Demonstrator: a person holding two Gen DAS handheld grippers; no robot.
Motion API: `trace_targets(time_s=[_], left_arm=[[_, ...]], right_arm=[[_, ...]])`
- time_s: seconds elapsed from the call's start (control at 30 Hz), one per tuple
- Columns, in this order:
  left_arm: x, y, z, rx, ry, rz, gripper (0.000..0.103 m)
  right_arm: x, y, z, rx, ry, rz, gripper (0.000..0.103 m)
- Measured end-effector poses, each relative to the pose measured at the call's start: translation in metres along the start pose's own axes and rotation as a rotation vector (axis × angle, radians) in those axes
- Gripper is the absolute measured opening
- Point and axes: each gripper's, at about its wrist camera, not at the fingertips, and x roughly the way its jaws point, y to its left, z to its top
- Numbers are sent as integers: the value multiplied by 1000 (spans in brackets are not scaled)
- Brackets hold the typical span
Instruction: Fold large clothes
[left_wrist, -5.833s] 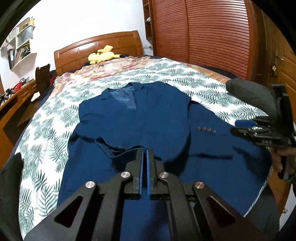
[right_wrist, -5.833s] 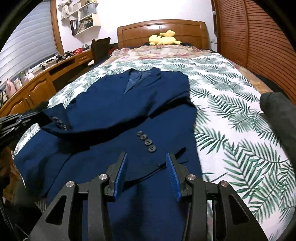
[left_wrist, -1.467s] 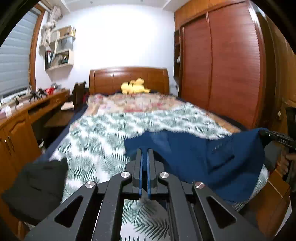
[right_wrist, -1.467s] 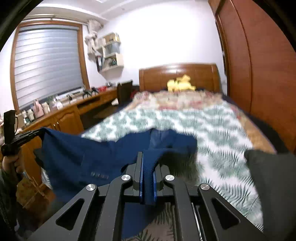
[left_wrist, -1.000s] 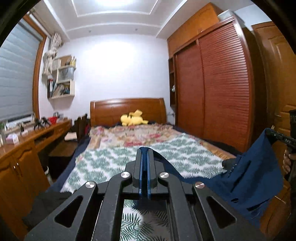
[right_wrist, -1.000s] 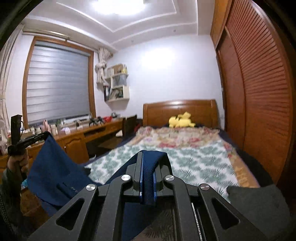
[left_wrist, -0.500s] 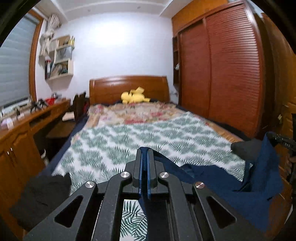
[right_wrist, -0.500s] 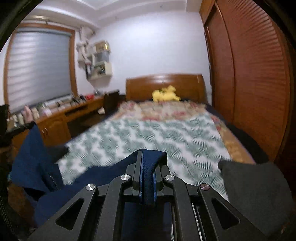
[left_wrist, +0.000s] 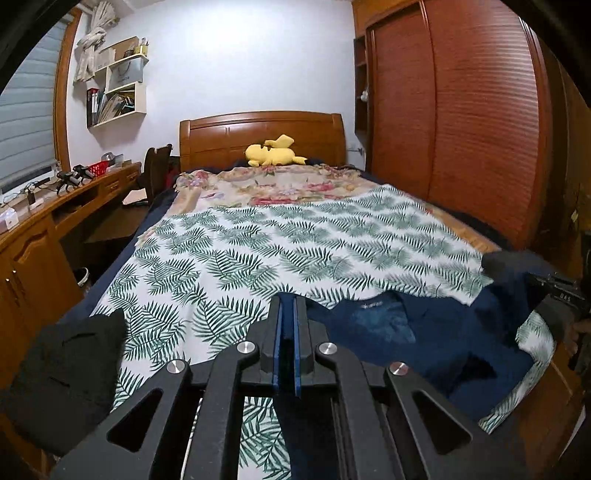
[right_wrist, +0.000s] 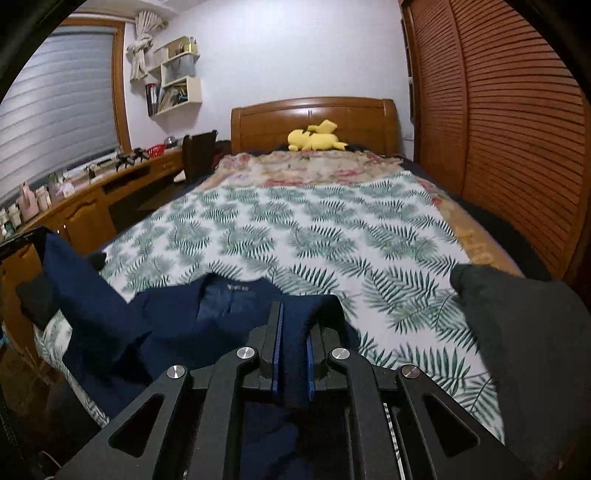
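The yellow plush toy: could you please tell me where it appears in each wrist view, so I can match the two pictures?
Left wrist view: the yellow plush toy lies upper centre, slightly left of the middle, at the foot of the wooden headboard.
Right wrist view: the yellow plush toy lies upper centre, slightly right of the middle, again against the wooden headboard.
Shared landmark: the wooden headboard behind the toy.
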Motion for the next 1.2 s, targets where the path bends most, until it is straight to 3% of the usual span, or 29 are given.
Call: trace_targets(time_s=[0.07, 0.13, 0.17, 0.2, 0.3, 0.4, 0.67, 1.0, 1.03, 1.07, 1.1, 1.13, 1.2], left_arm=[[3, -3, -8, 9, 12, -6, 4], [8, -5, -13, 18, 31, -17, 12], [10, -6, -16, 20, 36, -22, 20], [12, -5, -16, 21, 37, -28, 32], [18, -7, -21, 20, 30, -53, 55], [30, -13, -26, 18, 27, -91, 75], [70, -39, -44, 34, 24, -172, 77], [85, -36, -70, 68, 41, -189, 77], [82, -33, -73, 71, 36, -183, 77], [80, -29, -74, 68, 31, -180, 77], [77, -24, -76, 58, 27, -181, 77], [75, -20, -77, 48, 27, -184, 77], [71, -11, -80, 33, 26, -184, 77]], right_arm=[[7, -2, 1, -9, 13, -4, 11], [12, 0, 3, -22, 35, -29, 17], [13, 1, 2, -26, 46, -35, 19], [17, 2, 2, -29, 55, -36, 26], [20, 2, 4, -27, 69, -33, 50], [30, 5, 4, -37, 77, -25, 51], [57, 26, -4, -98, 153, 60, 51], [97, 31, 8, -161, 250, 42, 51], [101, 33, 9, -179, 267, 32, 50], [105, 35, 9, -198, 281, 17, 43], [108, 37, 8, -219, 289, 5, 21], [113, 37, 10, -244, 305, -5, 9], [123, 37, 18, -275, 322, -21, 3]])
